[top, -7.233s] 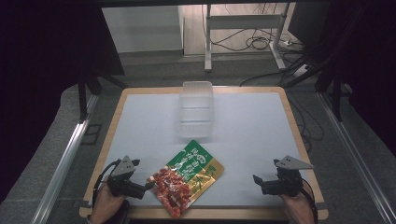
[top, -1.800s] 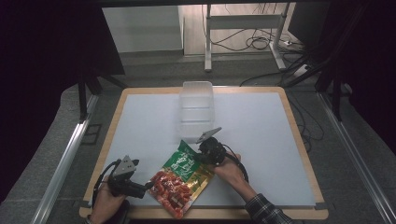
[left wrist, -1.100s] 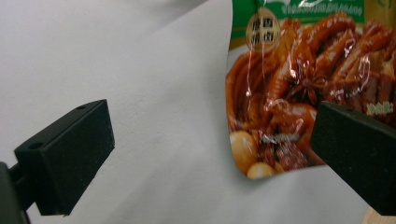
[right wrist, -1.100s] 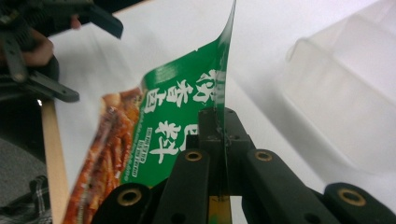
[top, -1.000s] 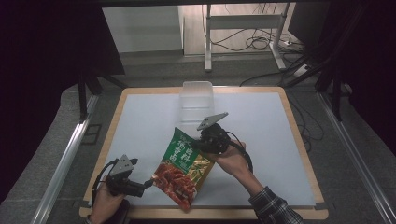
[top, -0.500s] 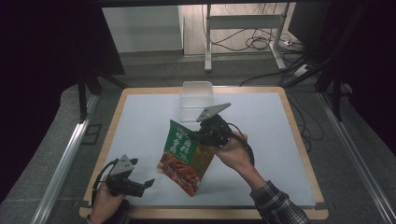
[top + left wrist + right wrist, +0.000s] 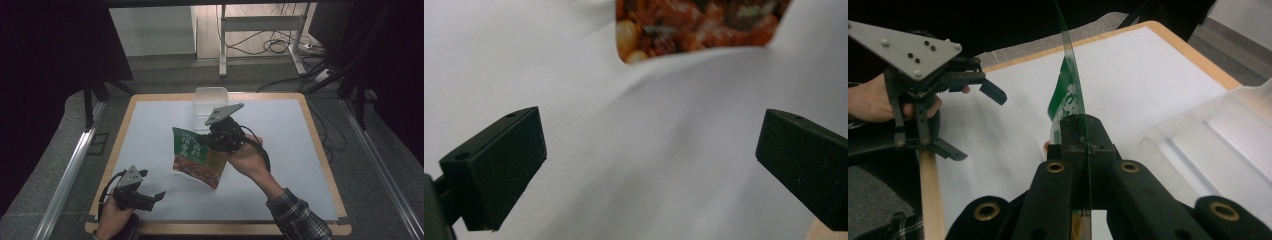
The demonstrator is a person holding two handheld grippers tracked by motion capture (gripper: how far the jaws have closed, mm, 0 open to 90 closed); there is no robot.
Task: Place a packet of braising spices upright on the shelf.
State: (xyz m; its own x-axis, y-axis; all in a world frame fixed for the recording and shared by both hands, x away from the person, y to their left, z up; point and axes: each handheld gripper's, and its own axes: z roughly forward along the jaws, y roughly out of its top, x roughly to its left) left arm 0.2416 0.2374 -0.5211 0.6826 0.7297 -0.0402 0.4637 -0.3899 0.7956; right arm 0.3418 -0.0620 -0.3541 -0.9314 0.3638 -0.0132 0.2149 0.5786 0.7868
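A green and red snack bag (image 7: 196, 156) hangs in the air over the middle of the white table, tilted, with my right gripper (image 7: 209, 141) shut on its upper right edge. The right gripper view has the bag (image 7: 1067, 90) edge-on, pinched between my right gripper's (image 7: 1082, 131) closed jaws. My left gripper (image 7: 159, 196) rests near the table's front left corner, open, holding nothing. In the left gripper view the bag's lower corner (image 7: 694, 27) is at the top, beyond my left gripper (image 7: 649, 162). My left gripper (image 7: 979, 117) is also in the right gripper view, at the left.
A clear plastic container (image 7: 208, 101) stands at the back middle of the white table (image 7: 150, 125), behind the lifted bag; its lid (image 7: 1218, 145) lies at right in the right gripper view. A wooden rim (image 7: 320, 145) frames the table.
My right gripper came in from the front right, shut on the bag and has lifted it up and toward the back. The left gripper has stayed put.
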